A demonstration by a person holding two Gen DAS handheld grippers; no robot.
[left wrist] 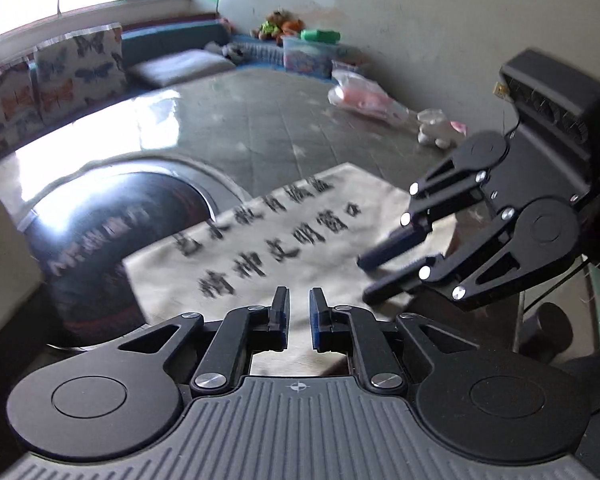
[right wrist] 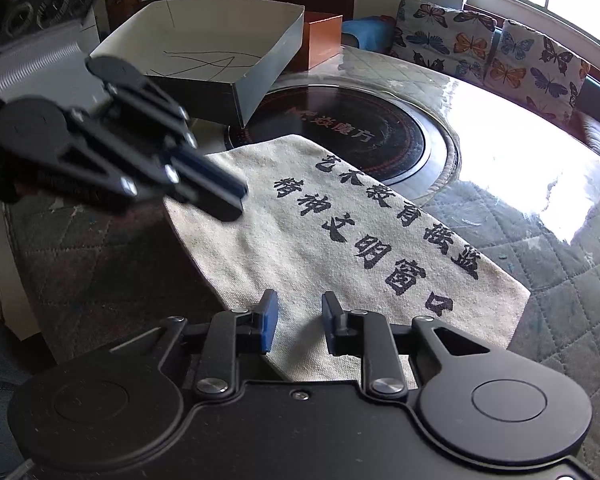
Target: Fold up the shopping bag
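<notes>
A beige canvas shopping bag (left wrist: 260, 240) (right wrist: 340, 240) printed with black characters lies flat on the table, partly over a round black hob. My left gripper (left wrist: 299, 294) hovers over the bag's near edge with a narrow gap between its blue pads and nothing in it. In the right wrist view the left gripper (right wrist: 236, 200) is blurred above the bag's left edge. My right gripper (right wrist: 299, 298) is open over the bag's near end, empty, with cloth showing through the gap. From the left wrist view the right gripper (left wrist: 367, 278) points down at the bag's right edge.
A round black hob (right wrist: 340, 132) is set into the table under the bag's far end. A large open grey cardboard box (right wrist: 204, 52) and an orange box (right wrist: 324, 40) stand behind it. Butterfly cushions (right wrist: 500, 52) line the bench. The table top (right wrist: 540, 208) has a glossy quilted cover.
</notes>
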